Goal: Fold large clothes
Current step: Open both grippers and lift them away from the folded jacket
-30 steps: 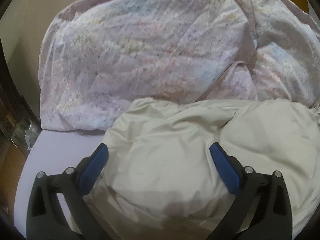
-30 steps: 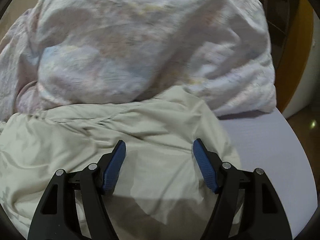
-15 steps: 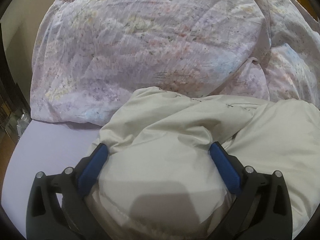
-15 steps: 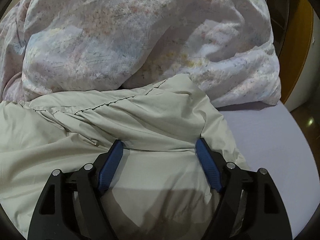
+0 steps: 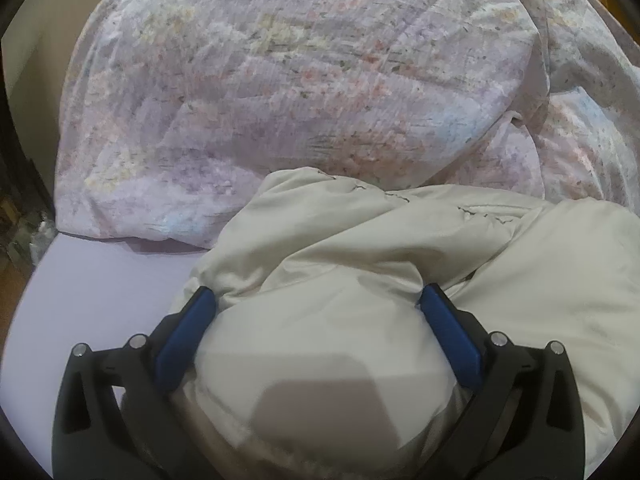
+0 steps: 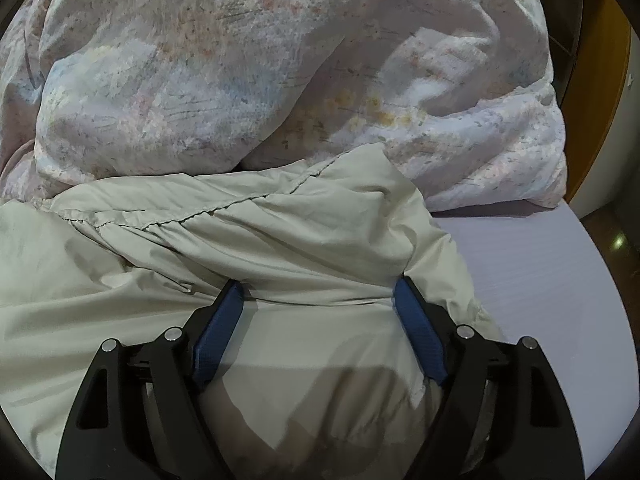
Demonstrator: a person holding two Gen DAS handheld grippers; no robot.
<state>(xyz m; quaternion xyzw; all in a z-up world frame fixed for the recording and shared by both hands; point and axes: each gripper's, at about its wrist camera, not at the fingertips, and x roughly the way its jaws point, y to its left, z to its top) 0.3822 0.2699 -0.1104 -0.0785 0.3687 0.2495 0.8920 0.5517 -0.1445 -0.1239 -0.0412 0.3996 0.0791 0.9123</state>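
Observation:
A cream padded garment (image 5: 360,264) lies bunched on a lilac bed sheet (image 5: 100,292); it also shows in the right wrist view (image 6: 240,240). My left gripper (image 5: 316,300) is open, its blue pads pressed down on either side of a bulge of the cream fabric. My right gripper (image 6: 316,292) is open in the same way, with cream fabric bulging between its pads near the garment's right edge.
A large floral quilt (image 5: 300,80) is heaped behind the garment and touches it; it fills the top of the right wrist view (image 6: 280,60). Bare sheet (image 6: 540,300) lies to the right. A wooden frame (image 6: 600,80) stands at the far right.
Both grippers have moved forward and down into the cream garment. The fabric has bunched up ahead of the pads and now bulges between them. The jaws have stayed open.

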